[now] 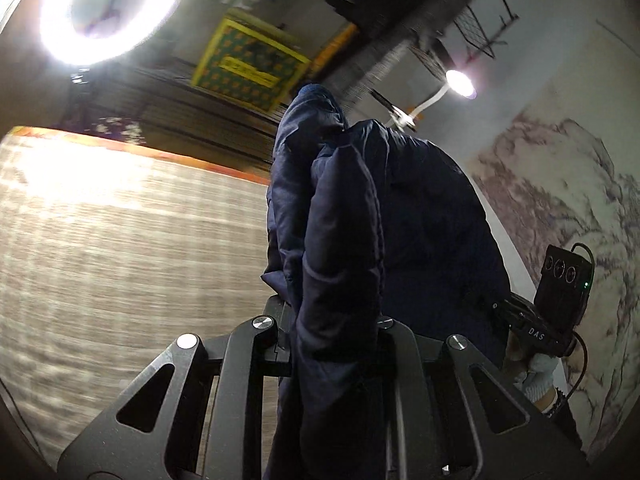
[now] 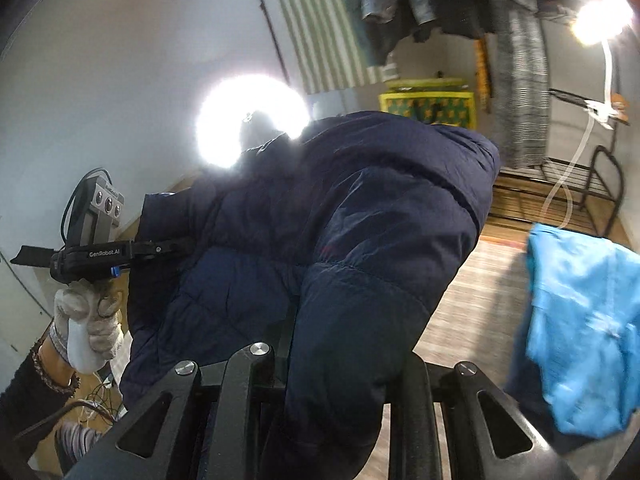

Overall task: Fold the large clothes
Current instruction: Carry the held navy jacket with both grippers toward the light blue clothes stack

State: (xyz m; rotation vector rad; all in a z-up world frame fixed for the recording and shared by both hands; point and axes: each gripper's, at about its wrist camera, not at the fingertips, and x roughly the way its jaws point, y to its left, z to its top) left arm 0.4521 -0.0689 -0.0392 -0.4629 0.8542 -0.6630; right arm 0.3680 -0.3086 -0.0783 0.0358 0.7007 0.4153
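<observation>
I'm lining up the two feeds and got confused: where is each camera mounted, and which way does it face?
Left wrist: on the left hand-held gripper, facing the navy padded jacket it clamps, woven mat behind; the gloved right hand shows.
Right wrist: on the right hand-held gripper, facing the jacket and a blue garment; the gloved left hand shows.
Shared: the jacket, ring light, yellow-green box.

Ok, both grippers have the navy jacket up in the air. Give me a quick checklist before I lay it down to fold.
1. Left gripper clamped on the navy jacket: ok.
2. Right gripper clamped on the jacket: ok.
3. Jacket hanging flat between the grippers: not ok, it is bunched.
4. Blue garment lying clear of the landing spot: cannot tell.
5. Woven mat bare where visible: ok.
</observation>
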